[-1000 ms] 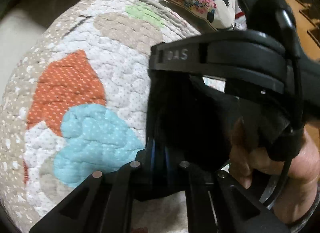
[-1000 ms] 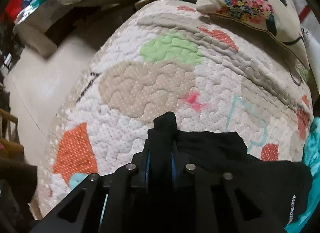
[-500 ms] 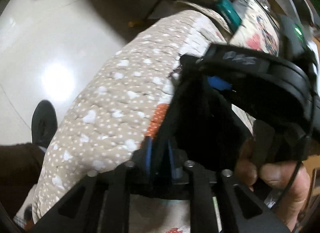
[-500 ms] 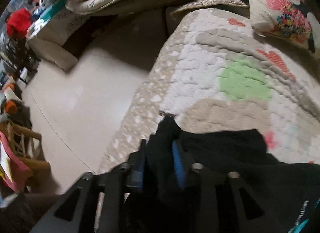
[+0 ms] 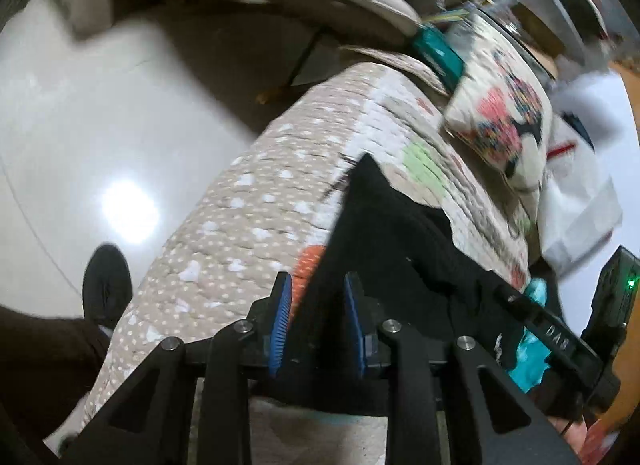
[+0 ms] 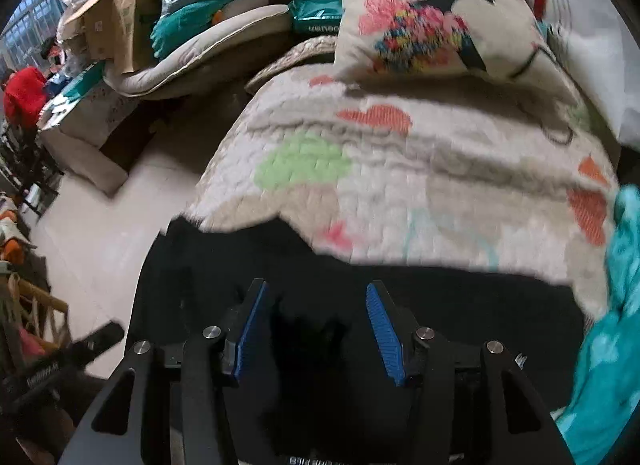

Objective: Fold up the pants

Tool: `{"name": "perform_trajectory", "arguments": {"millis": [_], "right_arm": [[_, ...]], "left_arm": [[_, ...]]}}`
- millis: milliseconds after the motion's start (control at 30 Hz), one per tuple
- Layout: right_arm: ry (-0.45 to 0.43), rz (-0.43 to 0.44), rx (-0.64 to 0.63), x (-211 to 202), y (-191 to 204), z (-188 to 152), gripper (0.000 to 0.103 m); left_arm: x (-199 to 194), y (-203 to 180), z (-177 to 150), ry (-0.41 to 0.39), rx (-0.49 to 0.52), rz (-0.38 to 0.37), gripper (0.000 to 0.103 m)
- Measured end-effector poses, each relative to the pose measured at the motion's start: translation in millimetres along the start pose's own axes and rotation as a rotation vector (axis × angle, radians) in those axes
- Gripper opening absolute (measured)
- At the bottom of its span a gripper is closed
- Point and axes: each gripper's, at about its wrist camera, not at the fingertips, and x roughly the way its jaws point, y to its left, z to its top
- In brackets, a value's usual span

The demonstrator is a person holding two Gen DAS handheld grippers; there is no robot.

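The black pants (image 5: 392, 233) lie on a patterned quilt (image 5: 248, 217), their left edge near the quilt's floor-side edge. My left gripper (image 5: 318, 305) is open, its blue pads apart on either side of the pants' near edge. In the right wrist view the pants (image 6: 440, 305) spread wide across the quilt (image 6: 400, 169). My right gripper (image 6: 316, 313) is open above the black cloth, nothing between its pads. The right gripper's body (image 5: 560, 337) shows at the right of the left wrist view.
A printed pillow (image 6: 424, 17) lies at the quilt's far end. Turquoise cloth (image 6: 608, 329) sits at the right. Shiny floor (image 5: 80, 145) lies left of the quilt, with a black shoe (image 5: 106, 285). A cushion pile and boxes (image 6: 120, 13) stand beyond.
Both grippers were shut on the black pants; both have opened and let go. The pants now lie spread on the quilt. Both views have swung toward the quilt's left edge and floor.
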Motion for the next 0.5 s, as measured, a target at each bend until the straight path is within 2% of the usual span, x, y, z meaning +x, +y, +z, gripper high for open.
{"name": "perform_trajectory", "arguments": {"millis": [133,233,267,333,367,433,500], "right_arm": [[0.031,0.052,0.021,11,5,-31,0.055],[0.059,-0.005,-0.01,23,10,-49,0.056],[0.053,-0.018,-0.011,23,7,-53,0.056],[0.034,-0.014,0.046,18,-8,-54,0.067],[0.024,-0.031,0.089,14,-19,-54,0.069],[-0.016,-0.05,0.171,2,-36,-52,0.069],[-0.066,-0.053,0.193,-10,-40,-46,0.066]], "left_arm": [[8,-9,-5,0.006,0.069,0.052,0.029],[18,2,-5,0.052,0.039,0.076,0.033],[21,8,-4,0.069,0.011,0.068,0.037],[23,12,-3,0.08,-0.015,0.059,0.039],[22,10,-3,0.076,-0.008,0.062,0.039],[18,3,-5,0.047,0.026,0.075,0.039],[15,-4,-7,0.027,0.052,0.074,0.039]]}}
